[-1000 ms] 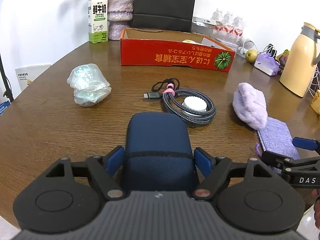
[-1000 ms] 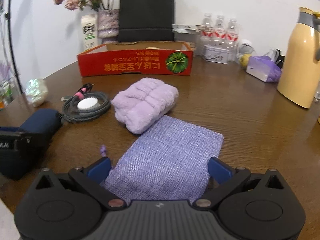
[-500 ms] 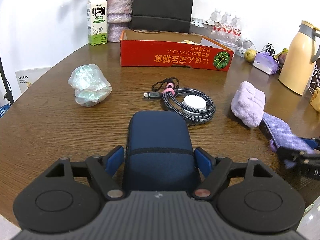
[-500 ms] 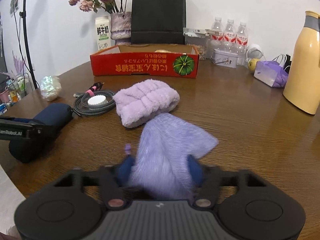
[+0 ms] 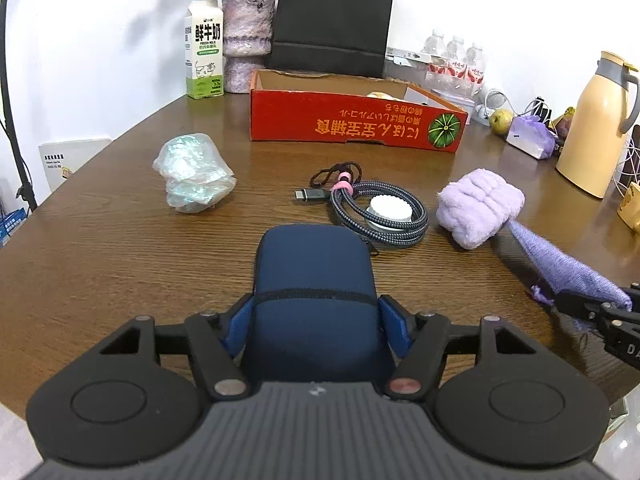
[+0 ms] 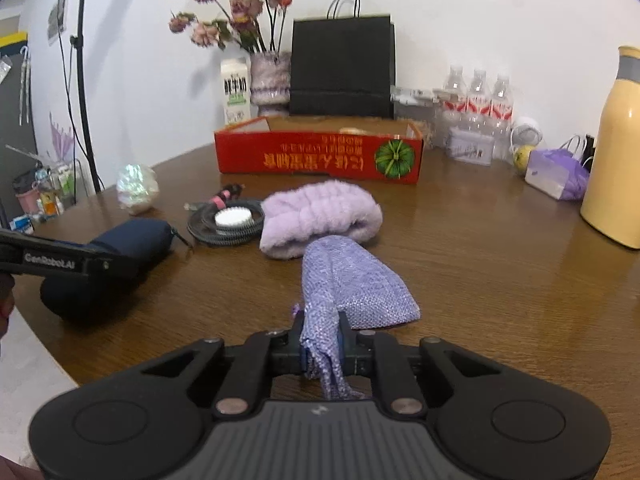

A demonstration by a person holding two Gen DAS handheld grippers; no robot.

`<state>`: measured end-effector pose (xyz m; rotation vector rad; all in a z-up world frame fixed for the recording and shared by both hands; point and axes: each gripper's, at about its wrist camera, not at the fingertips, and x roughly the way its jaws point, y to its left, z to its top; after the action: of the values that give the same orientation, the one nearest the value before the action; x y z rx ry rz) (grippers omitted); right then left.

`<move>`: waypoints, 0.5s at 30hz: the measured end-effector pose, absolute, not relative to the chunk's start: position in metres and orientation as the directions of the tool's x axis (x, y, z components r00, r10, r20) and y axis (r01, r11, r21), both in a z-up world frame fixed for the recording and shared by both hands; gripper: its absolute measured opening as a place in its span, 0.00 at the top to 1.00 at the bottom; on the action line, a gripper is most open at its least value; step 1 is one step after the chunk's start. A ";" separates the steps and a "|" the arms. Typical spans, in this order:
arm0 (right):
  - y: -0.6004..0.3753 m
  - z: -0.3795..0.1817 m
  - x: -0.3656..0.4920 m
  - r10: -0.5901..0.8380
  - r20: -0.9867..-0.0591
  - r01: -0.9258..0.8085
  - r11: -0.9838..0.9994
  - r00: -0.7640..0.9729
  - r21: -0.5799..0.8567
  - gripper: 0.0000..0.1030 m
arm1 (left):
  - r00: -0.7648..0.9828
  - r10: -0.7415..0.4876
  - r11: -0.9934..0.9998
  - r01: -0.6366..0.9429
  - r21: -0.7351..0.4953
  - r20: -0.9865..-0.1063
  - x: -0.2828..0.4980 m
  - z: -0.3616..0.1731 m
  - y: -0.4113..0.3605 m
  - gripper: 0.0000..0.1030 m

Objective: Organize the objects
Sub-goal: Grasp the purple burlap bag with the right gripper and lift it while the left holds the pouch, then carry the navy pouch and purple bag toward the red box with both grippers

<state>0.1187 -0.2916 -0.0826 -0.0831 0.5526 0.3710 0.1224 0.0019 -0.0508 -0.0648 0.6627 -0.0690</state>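
Note:
A navy zip case [image 5: 314, 264] lies on the brown table [image 5: 100, 248] between the fingers of my left gripper [image 5: 316, 320]. Its jaws are closing and the blue pads touch the case's two sides. In the right wrist view the same case [image 6: 132, 240] sits at the left. My right gripper [image 6: 322, 350] is shut on the bunched near end of a purple woven pouch [image 6: 352, 284], which is raised while its far end rests on the table. The left wrist view shows that pouch [image 5: 560, 268] at the right edge.
A fluffy lilac towel [image 5: 480, 208], a coiled cable with a white cap [image 5: 380, 212] and a crumpled plastic bundle [image 5: 192, 174] lie mid-table. Behind stand a red cardboard box [image 5: 352, 124], milk carton [image 5: 204, 52], vase, black bag and a yellow jug [image 5: 596, 120].
The right gripper's fingers closed on the purple pouch, gathered it and lifted its near end off the table. The left pads drew in a little against the navy case.

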 end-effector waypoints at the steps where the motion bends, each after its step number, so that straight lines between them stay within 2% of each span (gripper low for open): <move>1: -0.292 -0.080 0.116 0.325 -0.516 -0.366 0.930 0.793 0.024 0.89 | 0.789 -0.083 0.996 0.042 -0.080 -0.609 0.120 -0.050 0.002 0.35; 15: -0.280 -0.046 0.102 0.376 -0.389 -0.403 0.915 0.841 0.015 0.89 | 0.838 -0.107 0.994 0.083 -0.070 -0.535 0.104 -0.013 -0.010 0.36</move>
<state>0.1021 -0.2800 -0.0460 -0.0685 0.3973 0.4119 0.1037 -0.0101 -0.0128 -0.0447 0.5682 -0.1003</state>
